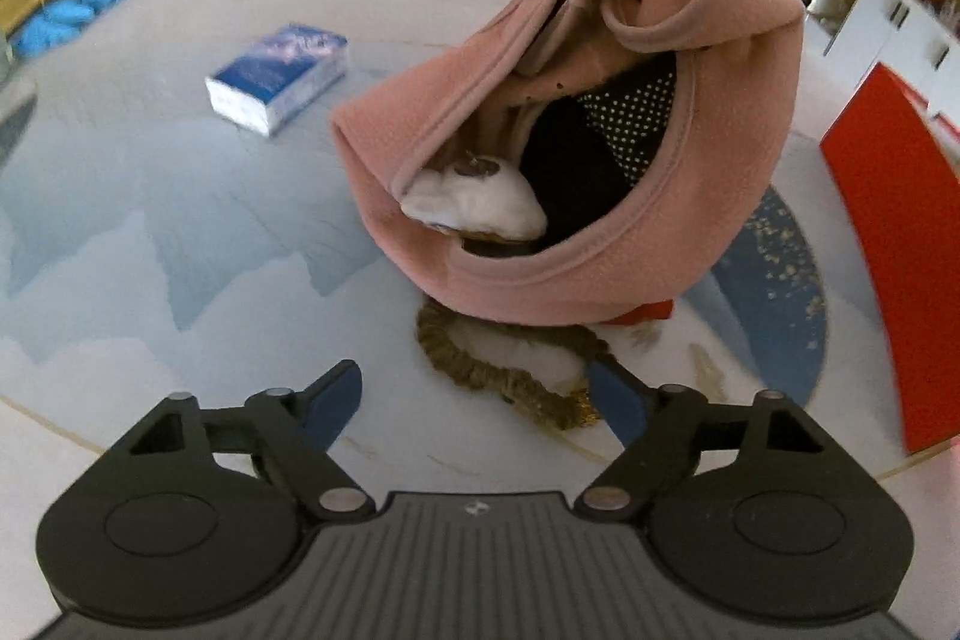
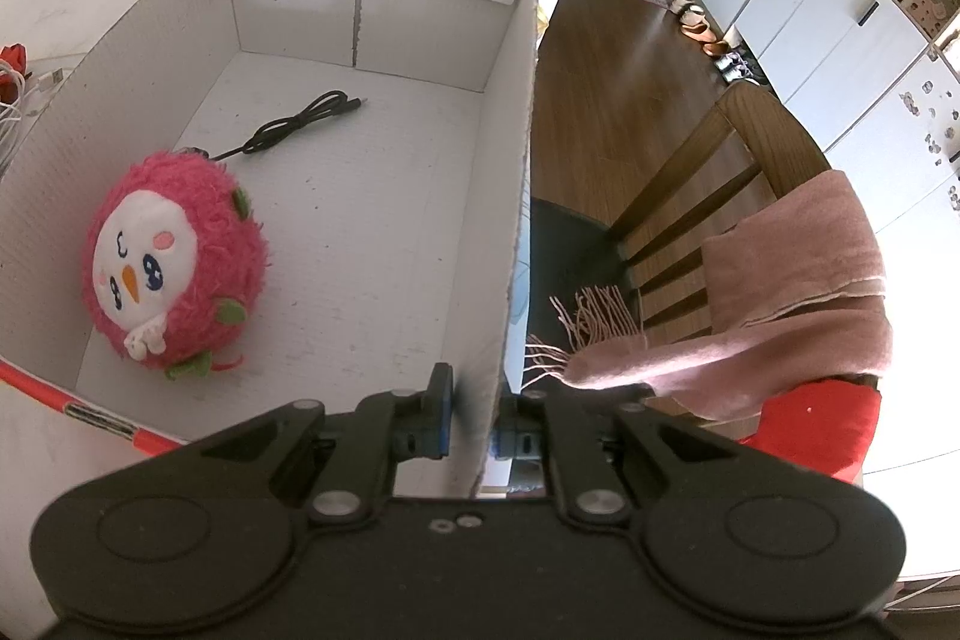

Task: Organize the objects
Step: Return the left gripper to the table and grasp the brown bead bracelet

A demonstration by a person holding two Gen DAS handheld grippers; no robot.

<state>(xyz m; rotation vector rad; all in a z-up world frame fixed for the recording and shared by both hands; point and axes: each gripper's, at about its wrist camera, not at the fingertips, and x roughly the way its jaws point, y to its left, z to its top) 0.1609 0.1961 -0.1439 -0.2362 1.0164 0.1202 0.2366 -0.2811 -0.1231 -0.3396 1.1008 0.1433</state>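
Cardboard box wall (image 2: 510, 196) clamped in right hand-held gripper (image 2: 474, 427).

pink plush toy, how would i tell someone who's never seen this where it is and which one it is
Find the big white cardboard box with the red rim, whose side wall the right gripper is clamped on. On its floor, by the near left wall, sits the pink plush toy. Its only neighbour in the box is a thin black cable; the toy is round, fluffy, with a white face and orange beak.
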